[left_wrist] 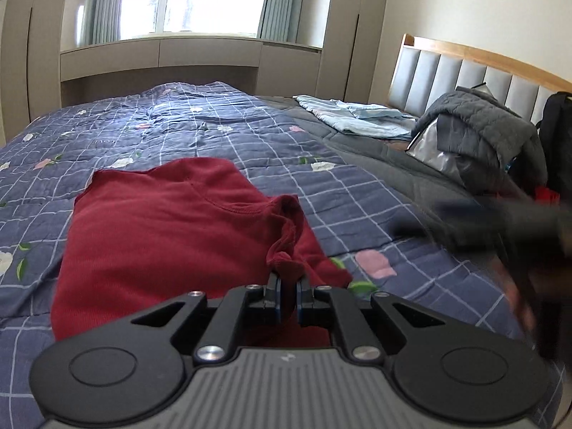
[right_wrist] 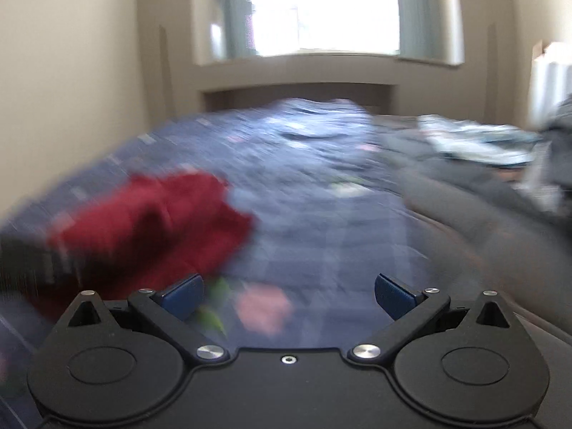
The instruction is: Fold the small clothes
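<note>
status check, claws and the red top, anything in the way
Left claw shut on a bunched edge of the red top. Right claw open, empty, over the quilt. Nothing blocking the top; other clothes lie far off.

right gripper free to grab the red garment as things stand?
Probably yes. The right gripper is open and empty, and the red garment lies just ahead to its left on the quilt with nothing between. The left gripper already pinches one bunched edge, so pick another.
</note>
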Available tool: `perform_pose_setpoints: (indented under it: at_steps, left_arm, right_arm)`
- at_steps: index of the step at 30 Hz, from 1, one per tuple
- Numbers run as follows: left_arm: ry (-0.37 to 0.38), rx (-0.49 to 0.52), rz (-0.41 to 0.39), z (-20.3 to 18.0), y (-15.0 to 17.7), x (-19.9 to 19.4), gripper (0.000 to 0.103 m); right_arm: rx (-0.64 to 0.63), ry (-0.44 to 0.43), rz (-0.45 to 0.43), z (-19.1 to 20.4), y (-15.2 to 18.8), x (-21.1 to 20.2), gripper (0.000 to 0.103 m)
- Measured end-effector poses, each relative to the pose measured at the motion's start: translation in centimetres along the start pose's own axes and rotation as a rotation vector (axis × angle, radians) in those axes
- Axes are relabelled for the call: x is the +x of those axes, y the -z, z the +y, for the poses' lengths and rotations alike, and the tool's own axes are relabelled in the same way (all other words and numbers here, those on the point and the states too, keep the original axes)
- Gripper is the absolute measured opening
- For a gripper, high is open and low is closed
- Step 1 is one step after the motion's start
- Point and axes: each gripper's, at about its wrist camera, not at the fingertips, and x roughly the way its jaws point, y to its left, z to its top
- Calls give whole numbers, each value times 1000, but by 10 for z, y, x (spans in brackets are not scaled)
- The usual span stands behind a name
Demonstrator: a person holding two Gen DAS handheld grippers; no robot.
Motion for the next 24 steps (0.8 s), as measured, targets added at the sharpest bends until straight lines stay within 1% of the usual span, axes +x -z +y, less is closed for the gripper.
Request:
perform_pose_setpoints:
  at_steps: [1, 2, 3, 4, 5, 6, 9, 11, 12, 13, 15, 18, 22, 24]
  left_arm:
    - [-2, -1, 0, -1, 1, 0, 7]
    - [-4, -3, -1, 1, -1, 3, 7]
    - [-7, -4, -2, -1, -1, 3, 7]
    - [-8, -6, -3, -1, -2, 3, 7]
    - [-8, -11, -2, 0, -3, 4, 7]
    - [-7, -17, -1, 1, -3, 4, 7]
    - [1, -38, 1, 5, -3, 5, 7]
    - [6, -52, 0, 7, -4, 5, 7]
    - [8, -56, -1, 8, -4, 5, 7]
    - [9, -59, -2, 8, -5, 5, 7]
    - [13, -65, -6, 9, -5, 3, 7]
    - [19, -61, -24, 8, -6, -1, 7]
    - [52, -56, -28, 1, -10, -4, 7]
    - [67, -47, -15, -4, -9, -1, 7]
  right_arm:
    - [17, -57, 6, -2, -13, 16, 97]
    - [30, -109, 18, -2, -25, 32, 90]
    - [38, -148, 33, -1, -36, 49, 82]
    - [41, -178, 49, 2, -45, 63, 76]
    - [41, -212, 71, 6, -54, 81, 69]
    - [37, -225, 85, 13, -60, 98, 62]
    - [4, -235, 126, 26, -72, 136, 50]
    - [-27, -214, 160, 37, -71, 150, 47]
    - [-36, -211, 170, 39, -71, 155, 40]
    - [-41, -207, 172, 42, -70, 160, 36]
    - [-55, -208, 156, 45, -69, 157, 12]
    - [-102, -187, 108, 50, -71, 145, 6]
    - [-113, -155, 59, 43, -80, 122, 5]
    - [-116, -131, 65, 37, -79, 116, 5]
